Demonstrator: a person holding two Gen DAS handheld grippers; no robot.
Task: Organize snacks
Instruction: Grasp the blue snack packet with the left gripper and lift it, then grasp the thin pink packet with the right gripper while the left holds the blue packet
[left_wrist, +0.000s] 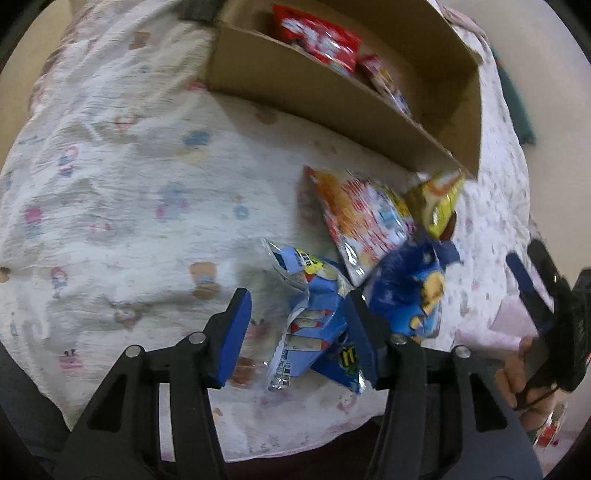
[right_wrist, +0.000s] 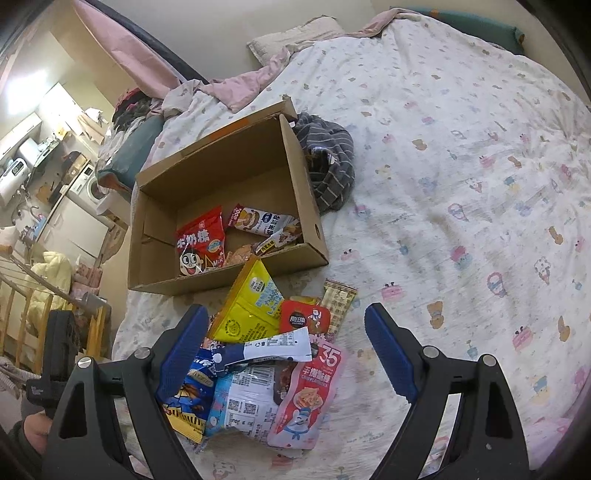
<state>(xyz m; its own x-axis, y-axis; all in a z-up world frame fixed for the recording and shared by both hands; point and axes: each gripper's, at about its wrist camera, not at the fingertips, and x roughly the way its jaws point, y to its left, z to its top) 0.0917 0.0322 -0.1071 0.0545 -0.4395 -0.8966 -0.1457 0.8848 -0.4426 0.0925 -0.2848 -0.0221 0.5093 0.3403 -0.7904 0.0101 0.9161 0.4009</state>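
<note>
A pile of snack packets lies on the bed in front of an open cardboard box (right_wrist: 236, 273) (left_wrist: 295, 85). In the right wrist view the pile holds a yellow packet (right_wrist: 247, 306), a pink packet (right_wrist: 306, 402) and a light blue packet (right_wrist: 243, 398). The box holds a red packet (right_wrist: 201, 243) (left_wrist: 317, 37) and other snacks. My right gripper (right_wrist: 288, 354) is open above the pile. My left gripper (left_wrist: 299, 332) is open, its jaws either side of a light blue packet (left_wrist: 310, 321), beside a dark blue packet (left_wrist: 410, 291) and an orange-white packet (left_wrist: 362, 218).
The patterned bedsheet (right_wrist: 461, 166) spreads to the right. A grey striped garment (right_wrist: 332, 162) lies beside the box. Pink bedding and a pillow (right_wrist: 291, 33) lie at the far end. The bed edge and room furniture (right_wrist: 74, 206) are on the left.
</note>
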